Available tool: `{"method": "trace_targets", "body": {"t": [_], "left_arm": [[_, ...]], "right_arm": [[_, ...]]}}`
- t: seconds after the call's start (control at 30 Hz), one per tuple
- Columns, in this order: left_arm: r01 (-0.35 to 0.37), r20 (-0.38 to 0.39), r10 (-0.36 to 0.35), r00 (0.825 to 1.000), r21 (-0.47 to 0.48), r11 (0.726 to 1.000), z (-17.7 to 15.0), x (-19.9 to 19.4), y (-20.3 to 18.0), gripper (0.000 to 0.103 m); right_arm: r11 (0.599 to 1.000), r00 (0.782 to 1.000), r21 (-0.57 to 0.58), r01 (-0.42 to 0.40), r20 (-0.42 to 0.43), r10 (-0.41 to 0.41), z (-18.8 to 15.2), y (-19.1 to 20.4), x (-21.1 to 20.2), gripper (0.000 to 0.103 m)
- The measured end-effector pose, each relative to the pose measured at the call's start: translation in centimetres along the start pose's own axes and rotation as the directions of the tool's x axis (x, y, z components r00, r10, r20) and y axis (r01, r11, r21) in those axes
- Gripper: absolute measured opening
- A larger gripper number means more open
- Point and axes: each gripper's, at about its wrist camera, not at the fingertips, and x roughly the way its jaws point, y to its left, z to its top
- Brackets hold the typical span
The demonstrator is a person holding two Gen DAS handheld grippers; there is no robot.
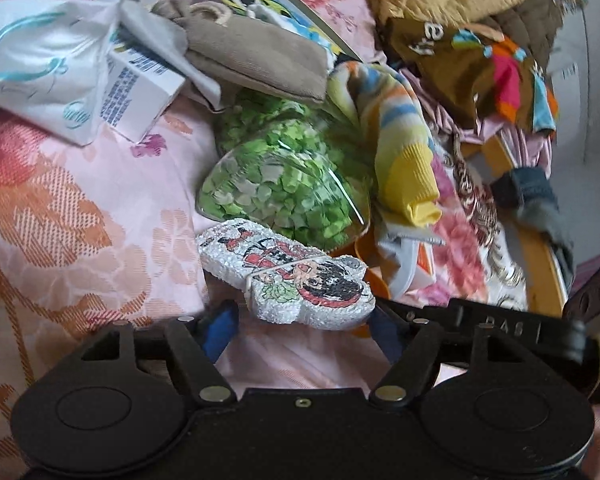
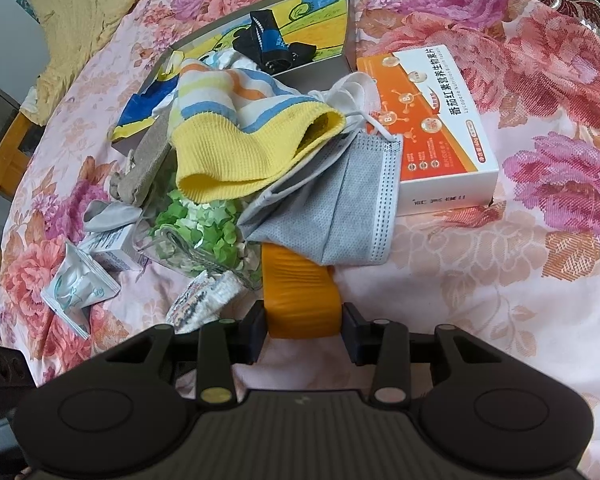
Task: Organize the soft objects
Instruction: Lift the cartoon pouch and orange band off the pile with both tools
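Observation:
My left gripper (image 1: 300, 314) is shut on a white foam cartoon figure (image 1: 288, 276), held over the floral bedspread. It also shows in the right wrist view (image 2: 204, 300). My right gripper (image 2: 304, 330) is shut on an orange rubbery strip (image 2: 298, 292) that runs under a grey face mask (image 2: 336, 216). A striped sock with a yellow cuff (image 2: 240, 136) lies on the pile, and shows in the left wrist view (image 1: 396, 132). A clear bag of green foam bits (image 1: 288, 176) lies just ahead of the figure. A tan pouch (image 1: 256, 60) lies behind it.
An orange-and-white medicine box (image 2: 432, 120) sits right of the mask. A painted picture board (image 2: 268, 32) carries a black-and-blue sock (image 2: 272, 46). A white sachet (image 1: 40, 68) and small carton (image 1: 136, 96) lie at left. Brown and mustard clothes (image 1: 460, 40) pile at back right by a wooden frame (image 1: 540, 264).

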Motion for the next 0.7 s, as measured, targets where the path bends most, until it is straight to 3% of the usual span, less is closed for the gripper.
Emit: {"method": "trace_targets", "body": {"t": [0.2, 0.37, 0.47, 0.6, 0.7], "left_arm": [[0.018, 0.009, -0.018, 1.000, -0.037, 0.999, 0.4, -0.2, 0.4, 0.076], [0.006, -0.012, -0.005, 1.000, 0.060, 0.998, 0.1, 0.0, -0.6, 0.049], [-0.014, -0.021, 0.017, 1.000, 0.141, 0.990, -0.6, 0.3, -1.5, 0.039], [-0.004, -0.010, 0.005, 1.000, 0.109, 0.994, -0.9, -0.1, -1.1, 0.038], [0.010, 0.007, -0.011, 1.000, 0.017, 1.000, -1.0, -0.7, -0.1, 0.047]], "right_arm": [[1.000, 1.000, -0.002, 0.001, -0.002, -0.001, -0.1, 0.1, 0.0, 0.043], [1.000, 1.000, -0.018, -0.006, 0.004, 0.006, -0.2, 0.3, -0.1, 0.043], [1.000, 1.000, -0.019, -0.014, 0.017, 0.014, -0.2, 0.4, -0.5, 0.043], [1.000, 0.999, -0.015, -0.024, 0.022, 0.025, -0.2, 0.2, -0.8, 0.043], [1.000, 1.000, -0.017, -0.025, 0.019, 0.025, -0.2, 0.3, -0.7, 0.043]]}}
